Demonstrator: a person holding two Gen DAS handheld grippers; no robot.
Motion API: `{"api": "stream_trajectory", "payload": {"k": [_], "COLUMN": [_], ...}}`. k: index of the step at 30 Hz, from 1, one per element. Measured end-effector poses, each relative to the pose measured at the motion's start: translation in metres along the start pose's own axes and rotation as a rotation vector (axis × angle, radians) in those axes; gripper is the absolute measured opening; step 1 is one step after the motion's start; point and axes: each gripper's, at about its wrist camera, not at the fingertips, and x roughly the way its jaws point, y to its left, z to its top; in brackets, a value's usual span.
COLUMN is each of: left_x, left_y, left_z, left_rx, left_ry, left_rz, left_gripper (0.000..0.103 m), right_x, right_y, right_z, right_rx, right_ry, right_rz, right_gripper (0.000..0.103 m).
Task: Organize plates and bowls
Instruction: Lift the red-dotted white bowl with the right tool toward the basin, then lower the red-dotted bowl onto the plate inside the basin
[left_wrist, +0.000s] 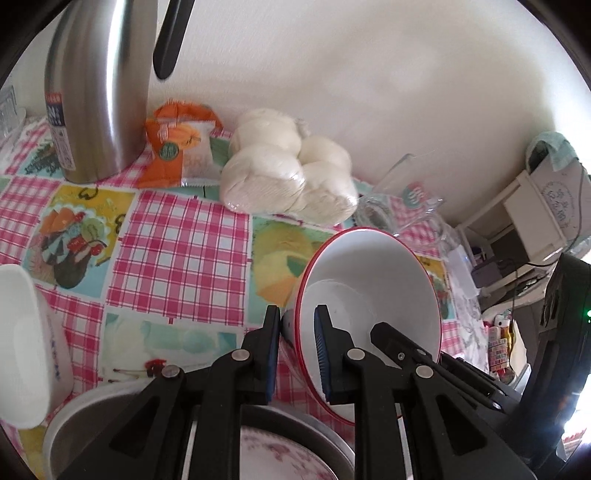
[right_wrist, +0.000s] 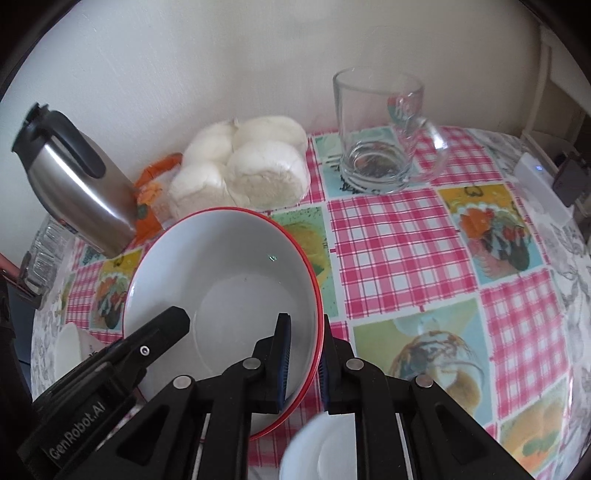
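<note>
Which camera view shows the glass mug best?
The right wrist view: the glass mug stands upright and whole on the tablecloth, handle visible. In the left wrist view the glass mug is only partly seen, behind the red-rimmed bowl.

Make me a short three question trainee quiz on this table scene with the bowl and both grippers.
1. True or false: both grippers clamp the rim of the white bowl with the red edge.
2. Which item stands nearest the clear glass mug? A) steel thermos jug B) bag of white steamed buns
3. The checked tablecloth squares are pink and ____.

Key: 1 true, left gripper and right gripper; 2 B; 3 white.
</note>
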Motion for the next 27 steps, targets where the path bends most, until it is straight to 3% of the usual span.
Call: {"api": "stream_trajectory", "payload": {"k": [14,20,27], "left_x": [-0.078,-0.105,-0.135], "left_y": [-0.021,-0.02,-0.011], "left_z": [-0.026,-0.039,-0.053], "left_rx": [0.107,0.111,0.095], "left_ry": [-0.043,-0.054,-0.062], "left_rz": [0.052,0.073,0.075], "left_gripper": [0.019,0.019,0.019], "right_x": [-0.082,-0.108,-0.126], "right_y": [0.014,0.027,0.036], "right_z": [-0.039,-0.06,-0.083], "right_rx": [0.052,0.049,0.087], "right_ry": [-0.089,-0.109,-0.113], "right_rz": [0.036,0.029,0.08], "right_gripper": [0.014,0.014,0.014]}}
